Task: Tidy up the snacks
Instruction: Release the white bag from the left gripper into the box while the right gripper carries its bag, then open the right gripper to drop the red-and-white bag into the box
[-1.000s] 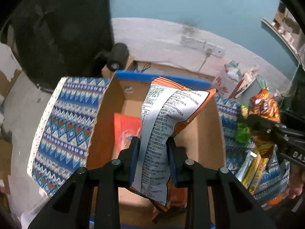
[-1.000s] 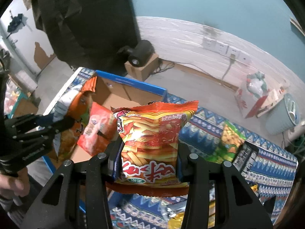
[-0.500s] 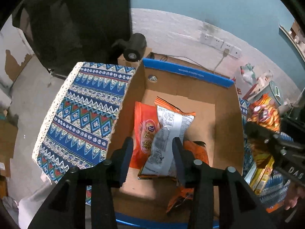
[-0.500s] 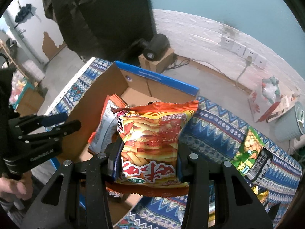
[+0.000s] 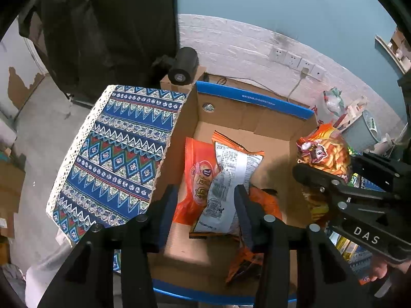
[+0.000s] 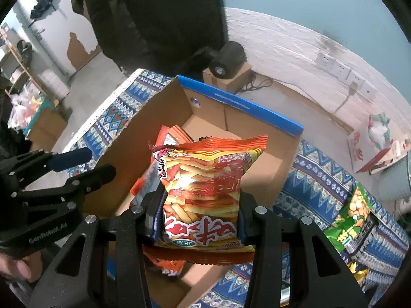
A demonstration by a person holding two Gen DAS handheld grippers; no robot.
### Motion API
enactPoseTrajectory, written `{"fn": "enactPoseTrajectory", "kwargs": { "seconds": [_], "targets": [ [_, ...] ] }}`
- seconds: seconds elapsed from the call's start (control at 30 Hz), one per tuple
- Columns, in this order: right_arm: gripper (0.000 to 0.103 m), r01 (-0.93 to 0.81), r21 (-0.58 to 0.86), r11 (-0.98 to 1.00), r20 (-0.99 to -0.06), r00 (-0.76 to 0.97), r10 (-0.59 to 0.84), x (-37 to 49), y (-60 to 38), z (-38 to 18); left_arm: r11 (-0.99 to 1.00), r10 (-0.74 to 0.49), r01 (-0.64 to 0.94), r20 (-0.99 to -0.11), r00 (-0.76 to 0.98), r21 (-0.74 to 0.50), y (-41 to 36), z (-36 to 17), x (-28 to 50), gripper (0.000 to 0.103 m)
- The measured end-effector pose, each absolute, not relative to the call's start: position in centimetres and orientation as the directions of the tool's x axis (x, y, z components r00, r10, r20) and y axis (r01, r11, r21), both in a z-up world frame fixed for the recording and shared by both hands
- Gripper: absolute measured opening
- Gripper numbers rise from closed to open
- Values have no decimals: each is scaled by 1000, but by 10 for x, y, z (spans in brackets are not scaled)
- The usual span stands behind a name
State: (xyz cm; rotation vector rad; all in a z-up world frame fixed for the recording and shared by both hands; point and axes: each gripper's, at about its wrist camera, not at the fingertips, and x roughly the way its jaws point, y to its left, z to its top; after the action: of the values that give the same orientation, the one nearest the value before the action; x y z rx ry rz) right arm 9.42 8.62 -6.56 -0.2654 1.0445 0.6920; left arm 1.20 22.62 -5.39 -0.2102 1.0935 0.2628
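With the left tongs (image 5: 205,213) just opened and empty above the grey-backed packet (image 5: 228,187) dropped in the cardboard box (image 5: 257,125), the right tongs (image 6: 197,215), gripping the fries bag (image 6: 205,184) at the box's 3 o'clock side, risk letting go too early, landing it on the rim.

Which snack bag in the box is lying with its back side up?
The bag with the white printed panel, leaning over the plain orange bag in the cardboard box. The others show coloured fronts; it lies below the open left gripper.
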Motion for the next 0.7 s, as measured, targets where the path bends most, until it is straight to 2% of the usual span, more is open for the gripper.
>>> {"fn": "enactPoseTrajectory", "kwargs": {
  "seconds": [0.27,0.43,0.5,0.6,0.7],
  "targets": [
    [45,-621,116,775,-862,325,389,98,83,-69,945,104,-322,-894,437,-48,229,-52,10,50],
    [61,-608,125,784,-851,341,400,99,75,-62,948,104,-316,-891,442,-46,226,-51,11,53],
    [62,-601,123,790,-846,352,399,100,71,-59,948,102,-314,-891,442,-47,223,-51,12,54],
    [64,-588,116,801,-842,369,393,100,63,-54,952,98,-301,-887,451,-48,216,-48,13,61],
    [73,-563,116,818,-836,389,386,100,48,-50,960,102,-278,-880,464,-35,206,-45,15,69]
  ]
}}
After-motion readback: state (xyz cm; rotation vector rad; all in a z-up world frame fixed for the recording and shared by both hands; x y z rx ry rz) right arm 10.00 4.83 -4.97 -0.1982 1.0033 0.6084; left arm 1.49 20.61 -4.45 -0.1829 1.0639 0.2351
